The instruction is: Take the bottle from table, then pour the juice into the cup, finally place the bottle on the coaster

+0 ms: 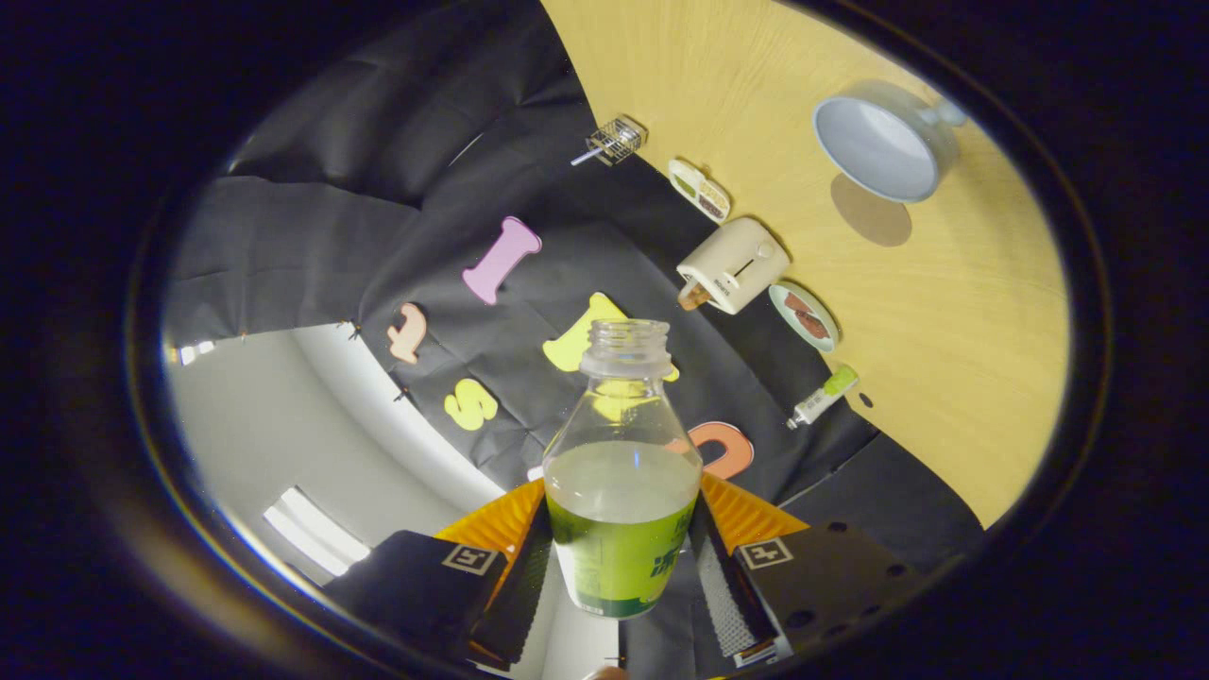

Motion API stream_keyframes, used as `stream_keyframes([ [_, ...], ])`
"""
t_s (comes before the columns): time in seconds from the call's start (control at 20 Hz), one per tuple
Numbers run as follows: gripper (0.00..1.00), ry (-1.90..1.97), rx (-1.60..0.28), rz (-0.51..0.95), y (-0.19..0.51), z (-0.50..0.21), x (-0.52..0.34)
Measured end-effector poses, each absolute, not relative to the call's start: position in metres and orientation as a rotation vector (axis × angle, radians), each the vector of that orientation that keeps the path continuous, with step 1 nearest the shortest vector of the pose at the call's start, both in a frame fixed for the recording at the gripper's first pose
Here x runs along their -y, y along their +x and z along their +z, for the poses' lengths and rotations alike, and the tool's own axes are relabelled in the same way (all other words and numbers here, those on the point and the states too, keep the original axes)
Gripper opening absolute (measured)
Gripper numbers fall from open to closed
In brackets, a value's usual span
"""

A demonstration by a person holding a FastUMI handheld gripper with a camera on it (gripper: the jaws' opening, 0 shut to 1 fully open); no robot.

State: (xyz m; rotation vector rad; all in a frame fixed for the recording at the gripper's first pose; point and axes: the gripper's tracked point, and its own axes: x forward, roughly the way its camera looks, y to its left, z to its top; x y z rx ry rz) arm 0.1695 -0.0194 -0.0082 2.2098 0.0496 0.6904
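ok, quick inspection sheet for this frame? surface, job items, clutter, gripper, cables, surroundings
Surface: wooden table, seen tilted, bare in the middle.
Job's things: bottle uncapped, part full of juice, between the fingers; cup beyond them on the table, looks empty; coaster nothing seen.
Clutter: along the table's edge by the wall, a small wire basket, a snack tray, a toaster, a small plate of food, a tube.
Grippers: hand-held gripper shut on bottle, a finger on each side of its label.
Cables: nothing seen.
Surroundings: black cloth wall; pale room surface with lights behind it.
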Motion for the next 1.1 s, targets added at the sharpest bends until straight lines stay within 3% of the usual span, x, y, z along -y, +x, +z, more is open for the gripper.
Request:
stream_keyframes([
  [0.4, 0.77, 1.687, -0.163, 0.531, 0.174, -0.04, -0.008],
  [0.65, 0.77, 1.449, -0.084, 0.519, 0.173, -0.032, 0.0],
  [1.1, 0.78, 0.711, -0.119, 0.317, 0.175, -0.032, 0.019],
])
